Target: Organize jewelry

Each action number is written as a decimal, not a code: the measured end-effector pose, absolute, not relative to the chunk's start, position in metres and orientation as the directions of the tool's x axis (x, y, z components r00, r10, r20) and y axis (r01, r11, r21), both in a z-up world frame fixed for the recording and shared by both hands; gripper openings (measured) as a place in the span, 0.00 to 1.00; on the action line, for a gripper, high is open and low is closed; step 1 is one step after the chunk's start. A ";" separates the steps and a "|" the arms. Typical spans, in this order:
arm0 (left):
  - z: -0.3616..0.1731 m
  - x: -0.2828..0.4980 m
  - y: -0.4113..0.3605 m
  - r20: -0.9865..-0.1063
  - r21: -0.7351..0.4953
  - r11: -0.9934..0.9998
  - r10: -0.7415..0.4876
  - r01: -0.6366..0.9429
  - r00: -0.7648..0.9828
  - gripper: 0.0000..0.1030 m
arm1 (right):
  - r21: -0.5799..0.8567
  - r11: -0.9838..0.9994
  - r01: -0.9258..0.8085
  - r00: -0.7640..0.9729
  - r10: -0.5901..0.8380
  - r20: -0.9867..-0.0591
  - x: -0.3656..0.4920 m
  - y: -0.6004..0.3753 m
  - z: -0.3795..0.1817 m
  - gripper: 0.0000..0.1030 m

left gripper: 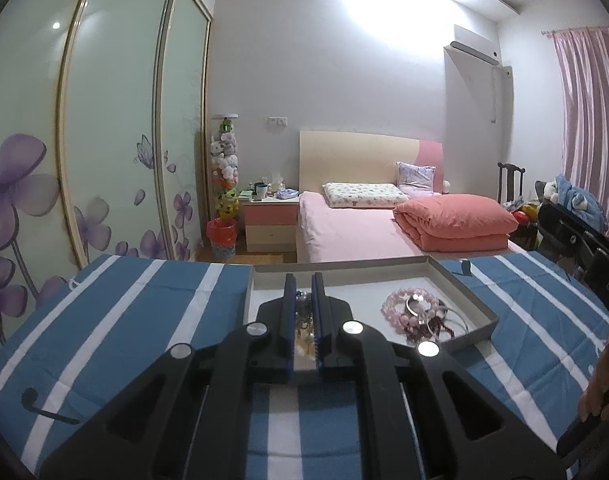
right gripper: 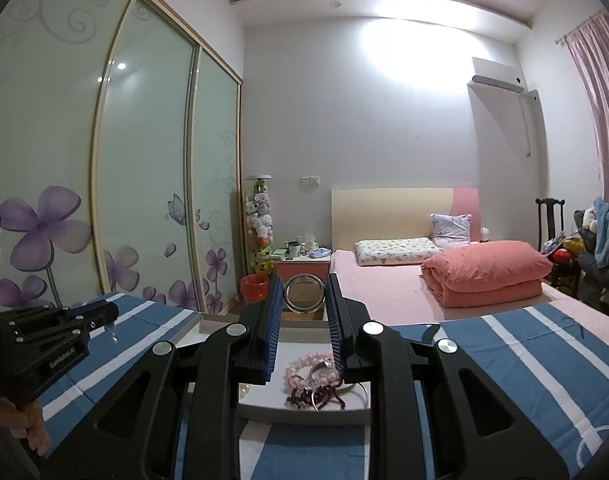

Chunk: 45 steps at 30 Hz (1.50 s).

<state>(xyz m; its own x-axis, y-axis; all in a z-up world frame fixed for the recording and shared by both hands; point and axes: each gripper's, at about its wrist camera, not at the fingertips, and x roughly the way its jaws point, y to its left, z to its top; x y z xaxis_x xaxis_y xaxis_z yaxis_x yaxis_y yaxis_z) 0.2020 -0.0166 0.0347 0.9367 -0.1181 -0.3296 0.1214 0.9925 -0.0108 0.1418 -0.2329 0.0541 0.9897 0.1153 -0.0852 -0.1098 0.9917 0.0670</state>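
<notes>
Left gripper clamped on dangling jewelry piece; right gripper gripped silver bangle above tray.

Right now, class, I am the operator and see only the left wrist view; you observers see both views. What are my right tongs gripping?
Observer: The right tongs are shut on a round silver-rimmed piece, held upright between them.
Operator: And how does my left tongs' catch look from the side?
Observer: A small pale piece dangles below the tips of the left tongs.
</notes>
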 end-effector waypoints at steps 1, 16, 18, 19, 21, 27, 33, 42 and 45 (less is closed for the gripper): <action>0.035 0.208 -0.017 -0.330 -0.017 0.993 -0.119 0.120 0.937 0.08 | 0.069 0.991 -0.111 0.989 0.117 -0.090 0.149 -0.234 0.054 0.22; 0.006 0.295 -0.033 -0.419 -0.077 0.984 -0.179 0.162 0.890 0.08 | 0.127 0.981 -0.149 0.939 0.181 -0.291 0.231 -0.237 0.014 0.22; -0.003 0.302 -0.037 -0.448 -0.081 0.981 -0.195 0.177 0.873 0.08 | 0.133 0.979 -0.153 0.927 0.189 -0.324 0.237 -0.234 0.007 0.22; -0.008 0.305 -0.038 -0.462 -0.078 0.980 -0.199 0.184 0.864 0.09 | 0.133 0.979 -0.154 0.918 0.192 -0.346 0.241 -0.234 0.003 0.22; -0.015 0.310 -0.041 -0.478 -0.077 0.978 -0.206 0.192 0.854 0.09 | 0.139 0.978 -0.154 0.906 0.196 -0.376 0.248 -0.230 -0.001 0.22; -0.025 0.319 -0.040 -0.504 -0.108 0.972 -0.233 0.207 0.832 0.19 | 0.169 0.972 -0.161 0.883 0.219 -0.415 0.260 -0.229 -0.009 0.22; -0.016 0.315 -0.030 -0.478 -0.165 0.965 -0.261 0.206 0.839 0.31 | 0.207 0.967 -0.147 0.893 0.220 -0.394 0.257 -0.237 -0.002 0.31; 0.017 0.282 0.007 -0.418 -0.246 0.953 -0.267 0.174 0.868 0.38 | 0.225 0.965 -0.135 0.917 0.207 -0.341 0.220 -0.244 0.022 0.38; 0.026 0.263 0.018 -0.404 -0.254 0.953 -0.262 0.167 0.876 0.40 | 0.218 0.967 -0.133 0.923 0.201 -0.329 0.205 -0.245 0.031 0.38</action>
<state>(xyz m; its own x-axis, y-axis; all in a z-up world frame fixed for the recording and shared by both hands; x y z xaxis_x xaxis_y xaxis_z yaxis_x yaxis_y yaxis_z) 0.2631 0.0185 0.0260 0.8764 -0.2617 -0.4042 0.1671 0.9525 -0.2544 0.2054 -0.2452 0.0305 0.9228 0.2006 -0.3288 -0.1326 0.9670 0.2176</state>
